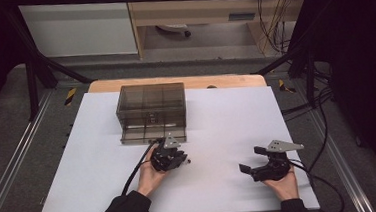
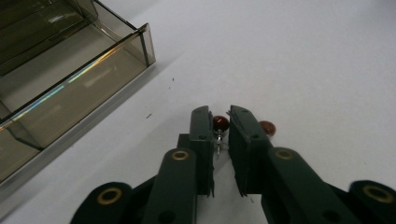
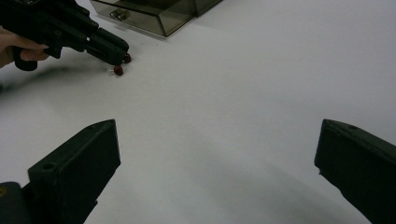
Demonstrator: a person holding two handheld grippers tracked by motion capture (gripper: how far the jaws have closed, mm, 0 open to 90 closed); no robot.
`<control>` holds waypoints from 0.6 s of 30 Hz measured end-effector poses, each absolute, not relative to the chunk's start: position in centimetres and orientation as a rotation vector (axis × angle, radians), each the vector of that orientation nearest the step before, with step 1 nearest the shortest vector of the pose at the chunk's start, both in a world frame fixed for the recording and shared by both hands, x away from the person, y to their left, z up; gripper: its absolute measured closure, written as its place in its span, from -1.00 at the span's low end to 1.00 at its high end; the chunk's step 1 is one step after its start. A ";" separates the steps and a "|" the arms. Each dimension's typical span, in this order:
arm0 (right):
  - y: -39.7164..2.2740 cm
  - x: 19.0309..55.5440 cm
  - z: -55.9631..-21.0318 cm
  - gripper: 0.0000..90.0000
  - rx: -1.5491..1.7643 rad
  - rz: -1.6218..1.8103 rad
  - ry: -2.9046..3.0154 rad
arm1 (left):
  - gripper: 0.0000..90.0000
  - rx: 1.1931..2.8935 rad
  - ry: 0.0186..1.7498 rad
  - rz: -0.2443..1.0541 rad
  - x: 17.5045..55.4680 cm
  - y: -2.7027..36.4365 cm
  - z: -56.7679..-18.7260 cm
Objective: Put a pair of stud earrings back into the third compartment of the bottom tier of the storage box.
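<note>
High view: the left hand-held gripper (image 1: pixel 176 156) sits on the white bench (image 1: pixel 80 163) just before the smoky box (image 1: pixel 151 111); the right hand-held gripper (image 1: pixel 252 160) rests well apart.

Left gripper view: jaws pinch what looks like a red-beaded earring (image 2: pixel 220 124); a second bead (image 2: pixel 268 128) lies beside.

Right gripper view: jaws spread wide, empty.

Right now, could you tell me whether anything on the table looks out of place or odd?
Nothing looks damaged or spilled. One small red bead earring sits between the left tongs, while its twin lies loose on the white tabletop just beside them, outside the smoked clear drawer box.
</note>
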State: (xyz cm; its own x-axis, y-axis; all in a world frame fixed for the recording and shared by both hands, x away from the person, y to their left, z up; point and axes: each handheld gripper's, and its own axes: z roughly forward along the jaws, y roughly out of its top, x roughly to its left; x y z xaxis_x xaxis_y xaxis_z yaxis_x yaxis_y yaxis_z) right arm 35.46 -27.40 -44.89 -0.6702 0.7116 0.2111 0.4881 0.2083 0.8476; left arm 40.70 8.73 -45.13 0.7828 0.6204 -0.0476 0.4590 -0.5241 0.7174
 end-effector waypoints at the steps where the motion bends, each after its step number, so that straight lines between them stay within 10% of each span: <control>1: -27.4 35.5 -44.9 -0.98 1.145 1.447 2.257 | 0.79 2.217 0.800 0.273 40.7 8.8 -45.1; 18: -27.4 35.5 -44.9 -0.98 1.147 1.446 2.259 | 0.83 2.202 0.814 0.264 40.6 8.9 -44.7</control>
State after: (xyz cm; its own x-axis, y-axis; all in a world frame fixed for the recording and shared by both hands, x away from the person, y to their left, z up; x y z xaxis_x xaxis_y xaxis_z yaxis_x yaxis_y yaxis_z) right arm 35.47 -27.36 -44.93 -0.6696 0.7116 0.2129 0.4913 0.2094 0.8454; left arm 40.59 8.88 -44.66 0.7751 0.6286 -0.0637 0.4713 -0.5080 0.7210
